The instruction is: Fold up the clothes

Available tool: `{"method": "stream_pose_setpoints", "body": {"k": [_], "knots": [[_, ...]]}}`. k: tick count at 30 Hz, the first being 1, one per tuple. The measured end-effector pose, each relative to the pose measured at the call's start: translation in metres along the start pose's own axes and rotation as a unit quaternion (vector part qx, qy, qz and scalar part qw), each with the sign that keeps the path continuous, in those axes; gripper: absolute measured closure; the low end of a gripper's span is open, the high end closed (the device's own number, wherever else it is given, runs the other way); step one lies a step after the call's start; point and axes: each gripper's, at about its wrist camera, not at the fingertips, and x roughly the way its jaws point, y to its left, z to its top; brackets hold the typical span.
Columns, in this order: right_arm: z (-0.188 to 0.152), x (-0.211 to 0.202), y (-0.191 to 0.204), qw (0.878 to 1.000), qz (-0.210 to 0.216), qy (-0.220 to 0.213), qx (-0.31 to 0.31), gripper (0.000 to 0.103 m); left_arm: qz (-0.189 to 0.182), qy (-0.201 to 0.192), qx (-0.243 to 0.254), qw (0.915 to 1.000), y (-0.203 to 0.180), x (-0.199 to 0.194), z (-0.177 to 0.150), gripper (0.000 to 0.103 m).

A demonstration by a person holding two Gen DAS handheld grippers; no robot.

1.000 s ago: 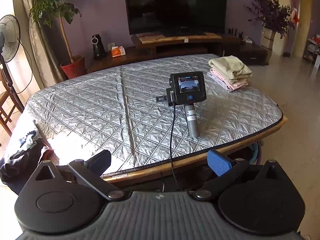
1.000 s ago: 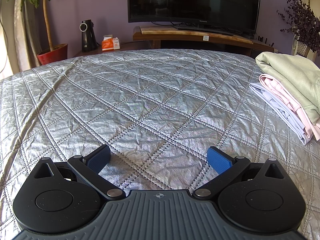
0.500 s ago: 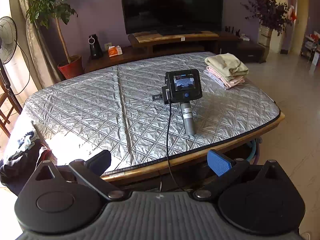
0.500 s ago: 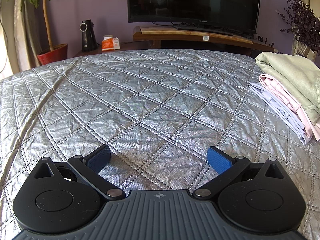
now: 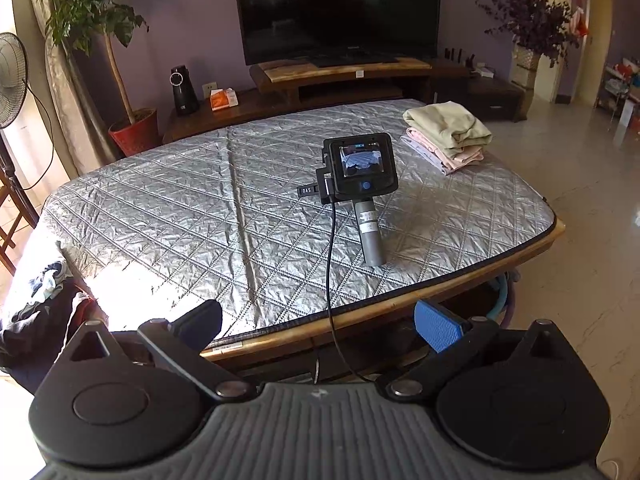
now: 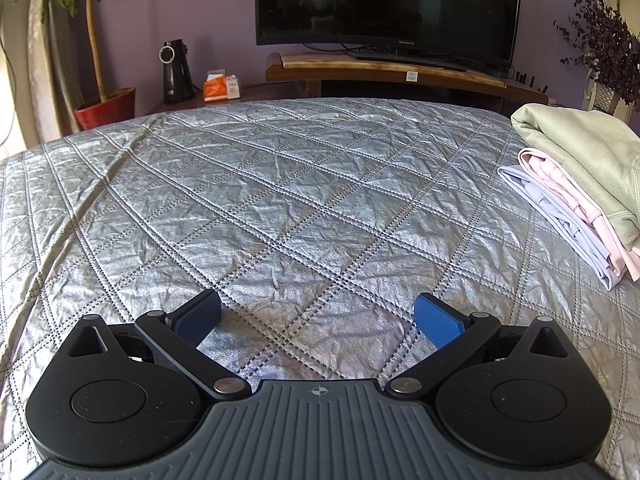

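A folded stack of clothes (image 5: pixel 448 136), pale green on pink and lilac, lies at the far right of the silver quilted table cover (image 5: pixel 180 216). The same stack (image 6: pixel 580 176) shows to the right in the right wrist view. A dark heap of unfolded clothes (image 5: pixel 36 304) hangs off the table's left end. My left gripper (image 5: pixel 318 320) hovers off the table's near edge, open and holding nothing. My right gripper (image 6: pixel 318 316) rests low on the cover, open, nothing between its blue pads (image 6: pixel 436 320). Its camera body and grey handle (image 5: pixel 360 172) stand mid-table.
A black cable (image 5: pixel 330 264) runs from the right gripper's body over the wooden table edge (image 5: pixel 460 284). Behind the table stand a TV (image 5: pixel 340 8) on a wooden unit, a potted plant (image 5: pixel 132 132) and a fan (image 5: pixel 12 80). Tiled floor lies to the right.
My left gripper has drawn back and up from the table, so more of the table and floor shows. The right gripper has stayed still on the cover.
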Motion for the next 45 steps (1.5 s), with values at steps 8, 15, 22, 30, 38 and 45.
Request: {"method": "stream_pose_setpoints", "body": {"k": [8,15,22,30,38,45], "knots": [[0.0,-0.0001,0.0,1.0,0.0,0.0,0.0,0.0,-0.003,0.001,0.005,1.0,-0.003,0.0007,-0.0004,0.001],[0.0009,-0.0001,-0.0003,1.0,0.0,0.0,0.0,0.0,-0.003,0.001,0.006,1.0,-0.0035,0.0014,-0.0005,0.001],[0.0011,-0.0001,-0.0004,1.0,0.0,0.0,0.0,0.0,-0.005,0.002,0.006,1.0,-0.0029,0.0009,-0.0006,0.001],[0.0011,-0.0001,-0.0003,1.0,0.0,0.0,0.0,0.0,-0.005,0.002,0.006,1.0,-0.0031,0.0012,-0.0009,0.001],[0.0011,-0.0001,-0.0003,1.0,0.0,0.0,0.0,0.0,-0.005,0.003,0.008,1.0,-0.0041,0.0014,-0.0013,0.001],[0.001,-0.0001,-0.0003,1.0,0.0,0.0,0.0,0.0,-0.006,0.004,0.007,1.0,-0.0046,0.0019,-0.0017,0.001]]}}
